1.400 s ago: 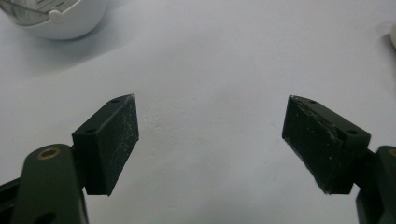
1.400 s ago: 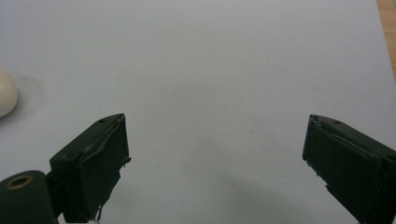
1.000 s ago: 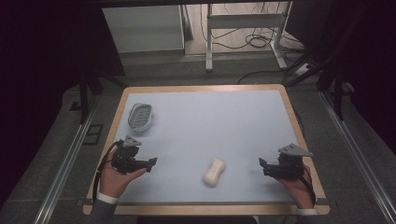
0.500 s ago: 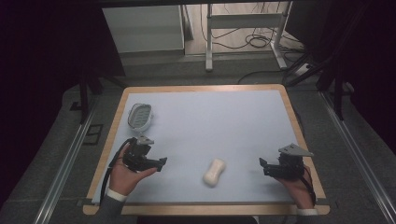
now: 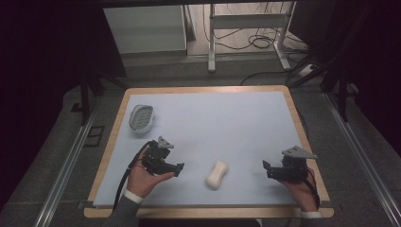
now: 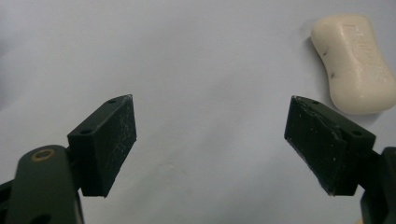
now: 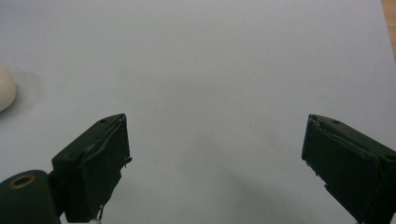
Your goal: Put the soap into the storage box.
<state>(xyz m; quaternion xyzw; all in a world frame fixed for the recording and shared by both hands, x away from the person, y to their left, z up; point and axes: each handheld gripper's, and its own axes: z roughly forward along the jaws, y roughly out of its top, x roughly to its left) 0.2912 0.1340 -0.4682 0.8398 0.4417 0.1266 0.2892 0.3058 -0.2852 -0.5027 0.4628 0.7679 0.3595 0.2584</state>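
Nearing soap bar (image 5: 216, 174), left tool (image 5: 178, 168) shifted right, jaws apart.

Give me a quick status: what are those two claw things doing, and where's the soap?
Left gripper open, empty, aimed near the soap bar. Right gripper open, empty, off to the side. Soap flat on the table; soap dish far left. Nothing in the way.

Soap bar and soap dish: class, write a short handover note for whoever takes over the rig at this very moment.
Left tool: open, empty, pointing at the soap bar from its left, not touching.
Right tool: open, empty, to the right of the soap, apart from it.
Soap bar lies flat on the blue table top, near the front edge.
Soap dish sits empty at the far left.
Done: nothing gripped.
Left: probably grip the soap and set it in the dish.
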